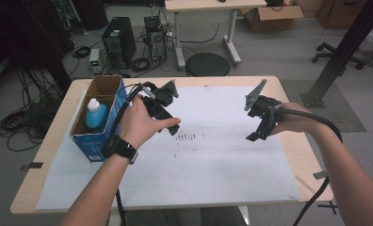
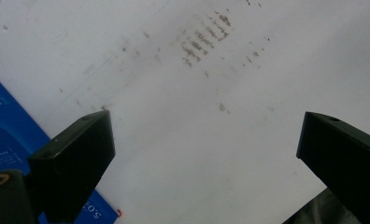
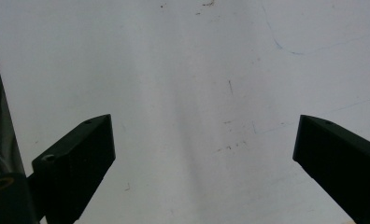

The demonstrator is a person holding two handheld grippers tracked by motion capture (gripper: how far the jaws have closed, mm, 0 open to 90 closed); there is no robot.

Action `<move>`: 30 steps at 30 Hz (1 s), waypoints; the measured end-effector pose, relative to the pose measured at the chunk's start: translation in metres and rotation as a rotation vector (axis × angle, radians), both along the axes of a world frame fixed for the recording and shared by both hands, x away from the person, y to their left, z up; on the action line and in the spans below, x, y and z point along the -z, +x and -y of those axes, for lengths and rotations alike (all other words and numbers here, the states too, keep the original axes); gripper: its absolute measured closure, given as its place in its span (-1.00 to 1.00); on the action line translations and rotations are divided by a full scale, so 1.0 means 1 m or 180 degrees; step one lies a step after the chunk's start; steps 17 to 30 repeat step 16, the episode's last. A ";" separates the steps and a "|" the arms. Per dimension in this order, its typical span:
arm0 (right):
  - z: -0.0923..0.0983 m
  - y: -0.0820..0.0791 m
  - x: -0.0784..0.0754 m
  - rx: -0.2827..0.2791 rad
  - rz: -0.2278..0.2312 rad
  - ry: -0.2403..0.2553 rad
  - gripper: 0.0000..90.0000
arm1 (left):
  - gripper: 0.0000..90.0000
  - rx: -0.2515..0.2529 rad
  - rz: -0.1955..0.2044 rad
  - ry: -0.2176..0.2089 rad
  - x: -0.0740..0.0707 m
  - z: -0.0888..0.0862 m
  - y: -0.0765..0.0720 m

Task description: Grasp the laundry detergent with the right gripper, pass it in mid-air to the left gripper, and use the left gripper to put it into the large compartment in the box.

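Forearms reach over a wooden tabletop (image 1: 288,141) covered by a smudged white sheet (image 1: 213,169); left claw (image 2: 206,149) and right claw (image 3: 204,149) both hang released, empty. At left, a blue box (image 1: 97,136) holds a blue bottle (image 1: 95,115); computers (image 1: 119,40) and cables (image 1: 20,122) crowd the floor behind.

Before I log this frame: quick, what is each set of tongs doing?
Left tongs: open, holding nothing, over the white sheet.
Right tongs: open, holding nothing, over the same sheet.
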State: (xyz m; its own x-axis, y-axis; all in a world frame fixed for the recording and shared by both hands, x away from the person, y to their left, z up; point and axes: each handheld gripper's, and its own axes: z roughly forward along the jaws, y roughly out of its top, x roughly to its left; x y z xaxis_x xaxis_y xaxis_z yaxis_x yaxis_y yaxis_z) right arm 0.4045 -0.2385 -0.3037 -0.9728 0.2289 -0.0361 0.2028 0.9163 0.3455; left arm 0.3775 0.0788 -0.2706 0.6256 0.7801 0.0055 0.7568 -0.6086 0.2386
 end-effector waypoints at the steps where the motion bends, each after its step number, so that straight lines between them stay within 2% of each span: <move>1: 0.000 0.000 0.000 0.0001 -0.0004 0.0002 -0.88 | -0.89 0.0001 -0.0006 -0.0005 0.000 0.000 0.000; 30: -0.001 -0.001 0.002 -0.0009 -0.0004 -0.0025 -0.88 | -0.89 0.0063 -0.0049 -0.0022 0.002 -0.001 -0.002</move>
